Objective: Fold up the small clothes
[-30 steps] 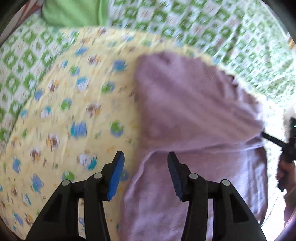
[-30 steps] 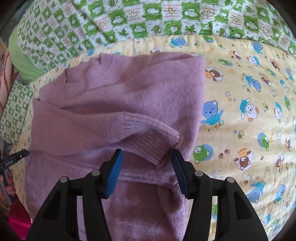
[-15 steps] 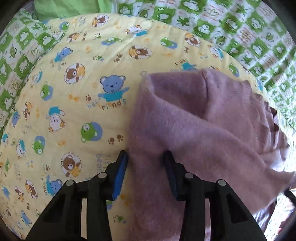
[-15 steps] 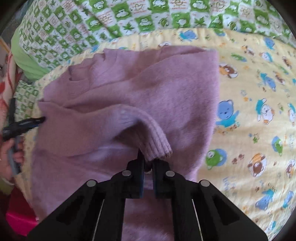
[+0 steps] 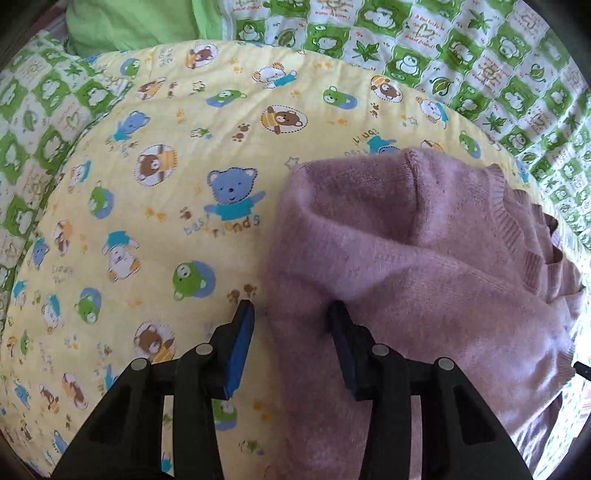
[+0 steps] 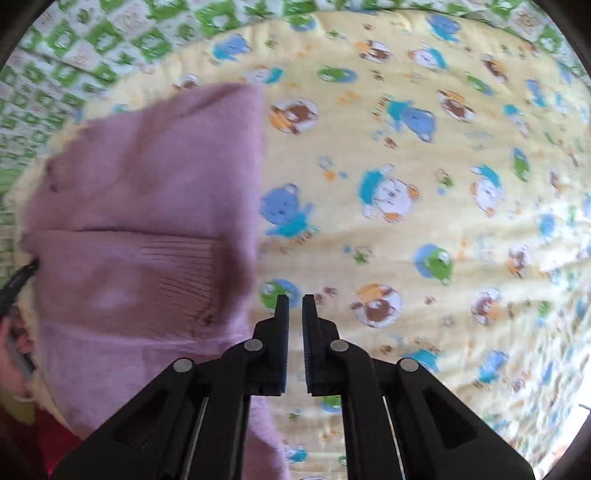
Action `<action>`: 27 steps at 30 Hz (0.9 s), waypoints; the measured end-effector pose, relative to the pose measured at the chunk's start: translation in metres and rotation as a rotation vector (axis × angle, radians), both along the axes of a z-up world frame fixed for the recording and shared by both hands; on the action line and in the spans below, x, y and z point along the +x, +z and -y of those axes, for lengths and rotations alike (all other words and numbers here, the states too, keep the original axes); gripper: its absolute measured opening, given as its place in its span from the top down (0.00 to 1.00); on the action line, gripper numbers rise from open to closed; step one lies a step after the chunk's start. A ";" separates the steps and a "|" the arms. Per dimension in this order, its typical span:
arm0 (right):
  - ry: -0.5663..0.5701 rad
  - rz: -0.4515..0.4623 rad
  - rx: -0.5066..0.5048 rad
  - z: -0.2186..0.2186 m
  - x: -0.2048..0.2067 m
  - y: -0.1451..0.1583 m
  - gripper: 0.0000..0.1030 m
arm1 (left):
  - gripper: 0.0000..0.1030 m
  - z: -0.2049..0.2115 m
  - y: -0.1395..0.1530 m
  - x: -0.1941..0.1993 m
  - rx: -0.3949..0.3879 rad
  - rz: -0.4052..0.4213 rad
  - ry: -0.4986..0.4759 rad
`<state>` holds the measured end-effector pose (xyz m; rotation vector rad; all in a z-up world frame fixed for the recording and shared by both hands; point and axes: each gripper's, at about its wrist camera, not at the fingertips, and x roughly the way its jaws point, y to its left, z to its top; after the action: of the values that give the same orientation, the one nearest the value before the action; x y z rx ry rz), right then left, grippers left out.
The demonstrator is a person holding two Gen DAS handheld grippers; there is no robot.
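Observation:
A small purple knit sweater (image 5: 424, 266) lies partly folded on a yellow bear-print blanket (image 5: 147, 221). In the left wrist view my left gripper (image 5: 291, 325) is open, its jaws on either side of the sweater's left edge, low over the cloth. In the right wrist view the sweater (image 6: 147, 206) lies to the left, a ribbed cuff folded across it. My right gripper (image 6: 292, 306) is nearly shut with a thin gap, holds nothing, and hovers over the blanket (image 6: 424, 184) just right of the sweater's edge.
A green-and-white checked quilt (image 5: 480, 55) lies under and behind the yellow blanket. A plain green cushion (image 5: 129, 22) sits at the far left. A hand holding the other gripper (image 6: 14, 332) shows at the left edge of the right wrist view.
My right gripper was shut on the sweater's cuff, has let it go and swung right off the sweater. My left gripper moved in along the sweater's left edge and stays open.

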<state>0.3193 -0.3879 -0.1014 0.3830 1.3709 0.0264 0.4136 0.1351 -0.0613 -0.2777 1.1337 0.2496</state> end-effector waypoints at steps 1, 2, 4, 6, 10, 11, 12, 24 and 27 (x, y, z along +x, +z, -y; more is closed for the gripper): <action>0.010 0.061 0.061 -0.008 -0.004 0.009 0.92 | 0.58 0.000 0.006 -0.008 0.003 0.001 0.010; 0.032 0.112 0.110 -0.018 -0.007 0.016 0.92 | 0.60 0.001 0.014 -0.017 0.002 0.014 0.021; 0.100 0.205 0.168 -0.046 -0.011 0.030 0.92 | 0.60 0.006 0.029 -0.034 -0.031 0.062 0.028; 0.174 0.247 0.223 -0.082 -0.008 0.032 0.92 | 0.60 0.021 0.042 -0.051 -0.086 0.108 -0.008; 0.240 0.246 0.318 -0.132 0.007 0.003 0.92 | 0.57 0.063 0.029 -0.066 -0.098 0.074 -0.156; 0.227 0.227 0.298 -0.135 0.010 -0.010 0.92 | 0.58 0.067 0.019 -0.067 -0.062 0.045 -0.168; 0.194 0.201 0.256 -0.133 0.016 -0.022 0.92 | 0.59 0.068 0.006 -0.067 -0.019 0.006 -0.171; -0.125 0.280 0.226 -0.041 -0.033 -0.008 0.87 | 0.56 0.046 0.034 -0.095 -0.030 0.042 -0.157; -0.116 0.304 0.221 -0.049 -0.042 0.000 0.58 | 0.51 0.037 0.038 -0.108 -0.035 0.022 -0.135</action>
<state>0.2778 -0.3390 -0.1010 0.6179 1.0460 0.1362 0.3057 0.0981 -0.0233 -0.2333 1.1309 0.1077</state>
